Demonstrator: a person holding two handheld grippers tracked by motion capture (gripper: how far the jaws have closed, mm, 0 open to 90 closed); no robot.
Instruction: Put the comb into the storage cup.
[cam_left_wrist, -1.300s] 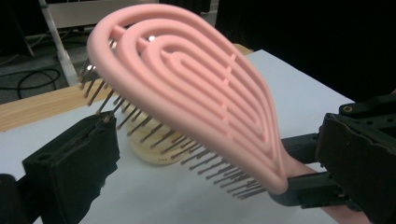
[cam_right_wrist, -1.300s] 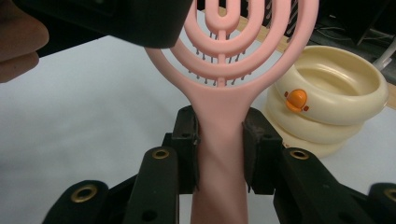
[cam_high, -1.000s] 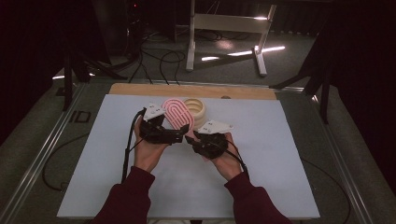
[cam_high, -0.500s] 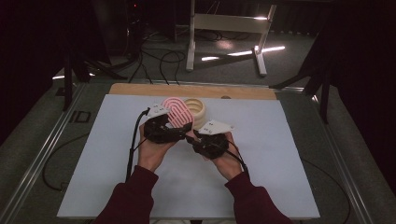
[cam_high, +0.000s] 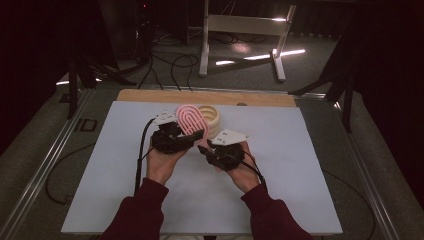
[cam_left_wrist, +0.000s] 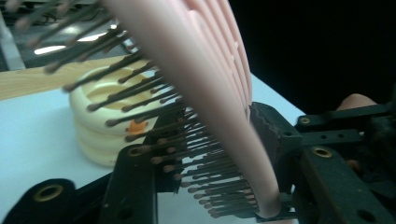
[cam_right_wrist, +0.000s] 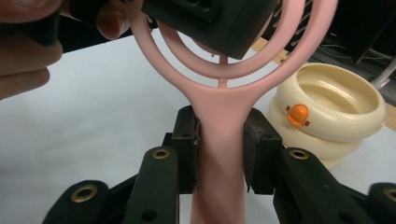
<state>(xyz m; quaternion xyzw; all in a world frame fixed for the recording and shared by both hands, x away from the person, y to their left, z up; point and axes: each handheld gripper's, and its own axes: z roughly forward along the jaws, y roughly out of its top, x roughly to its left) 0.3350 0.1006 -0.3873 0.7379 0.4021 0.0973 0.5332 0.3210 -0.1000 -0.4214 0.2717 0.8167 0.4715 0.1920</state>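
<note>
Pink brush (cam_high: 189, 120), light, stiff plastic with springy bristles; right hand-held gripper (cam_right_wrist: 219, 154) clamps its handle, lower centre; left hand-held gripper (cam_left_wrist: 210, 154) has just closed across its head, jaws pressing bristles and back; handle gives the firmest hold.

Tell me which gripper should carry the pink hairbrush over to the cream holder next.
Right, probably. The right gripper clamps the pink hairbrush by its handle, a firm narrow hold. The left gripper, whose jaws have just been closing, pinches the bristled head, an awkward surface. The cream holder stands close beside the brush.

High view overhead, far; gripper views close, sharing hairbrush (cam_high: 190, 120).
</note>
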